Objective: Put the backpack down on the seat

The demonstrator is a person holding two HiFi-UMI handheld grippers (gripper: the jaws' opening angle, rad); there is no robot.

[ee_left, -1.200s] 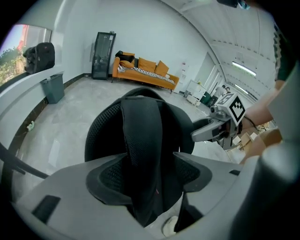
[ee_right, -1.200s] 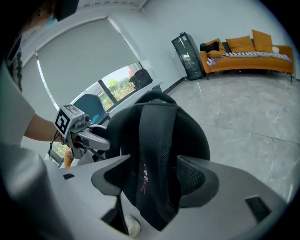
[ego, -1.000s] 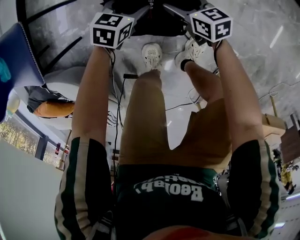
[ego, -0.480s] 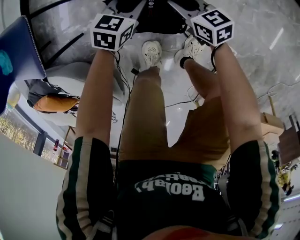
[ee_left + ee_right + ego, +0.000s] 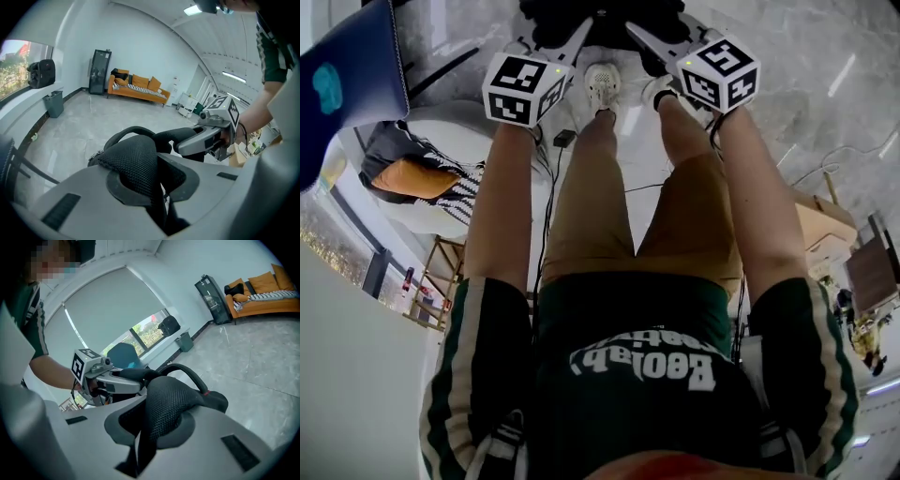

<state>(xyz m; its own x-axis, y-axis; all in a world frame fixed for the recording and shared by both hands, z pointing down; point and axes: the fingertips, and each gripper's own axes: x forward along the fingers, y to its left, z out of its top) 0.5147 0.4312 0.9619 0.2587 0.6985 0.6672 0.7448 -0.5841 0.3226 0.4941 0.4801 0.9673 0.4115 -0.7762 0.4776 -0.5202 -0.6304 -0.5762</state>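
A black backpack (image 5: 600,19) hangs in front of the person's legs at the top of the head view. My left gripper (image 5: 572,42) and right gripper (image 5: 652,39) flank it. In the left gripper view my left gripper (image 5: 150,183) is shut on a black mesh shoulder strap (image 5: 136,161), with the carry handle (image 5: 129,132) arching beyond it. In the right gripper view my right gripper (image 5: 150,427) is shut on the other mesh strap (image 5: 168,401). A blue chair seat (image 5: 347,75) stands at the upper left, apart from the backpack.
An orange sofa (image 5: 138,86) and a black cabinet (image 5: 99,71) stand by the far wall. A second black bag (image 5: 41,73) rests on the window ledge above a grey bin (image 5: 55,103). A cardboard box (image 5: 820,225) sits to the right. Cables lie on the floor.
The person's legs have straightened and both grippers sit slightly lower in the head view. The blue seat has slid up and right along that view's left side.
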